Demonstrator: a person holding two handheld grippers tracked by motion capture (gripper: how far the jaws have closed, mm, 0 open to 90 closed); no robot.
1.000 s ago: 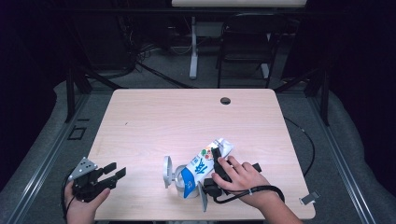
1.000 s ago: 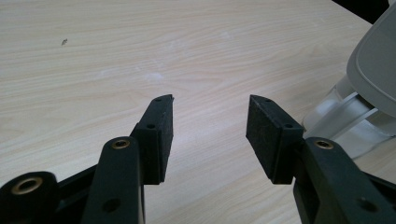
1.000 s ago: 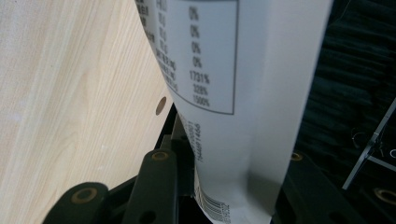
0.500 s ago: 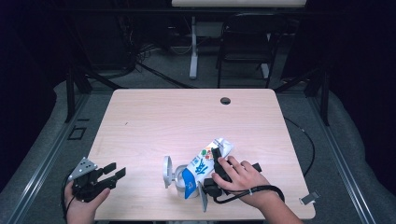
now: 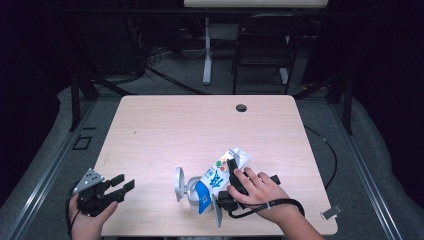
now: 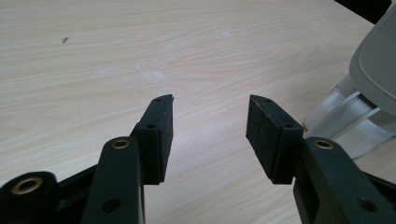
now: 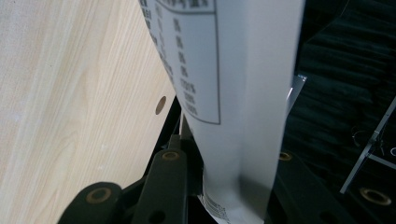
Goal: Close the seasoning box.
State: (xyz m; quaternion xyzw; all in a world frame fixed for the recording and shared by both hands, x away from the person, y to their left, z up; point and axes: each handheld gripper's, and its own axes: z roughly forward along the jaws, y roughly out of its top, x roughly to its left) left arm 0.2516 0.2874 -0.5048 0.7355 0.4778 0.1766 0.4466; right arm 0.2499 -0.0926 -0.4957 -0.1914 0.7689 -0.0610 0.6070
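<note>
The right gripper (image 5: 231, 176), held in a person's right hand (image 5: 255, 190) at the near edge of the wooden table (image 5: 200, 125), has its two black jaws closed on a milk carton (image 5: 220, 176), and they have just been closing further on it. Seen from the right gripper view, the carton's (image 7: 224, 93) white printed panel sits squarely between the jaws, pressed on both sides. The blue-and-white carton lies tilted near the table's near-right part, its folded top pointing far and right, its blue base toward the near left. Its base rests in a grey plastic holder (image 5: 181, 184) with upright plates, which stands just to the left of the hand. From the left gripper view, part of that holder (image 6: 369, 93) appears at the right edge. Well apart, at the near-left corner of the table, the left gripper (image 5: 120, 184) is held in the person's left hand (image 5: 85, 222). Its jaws stand open with nothing between them, only bare tabletop (image 6: 140, 56) beyond. A small round hole (image 5: 241, 107) marks the table's far side.
</note>
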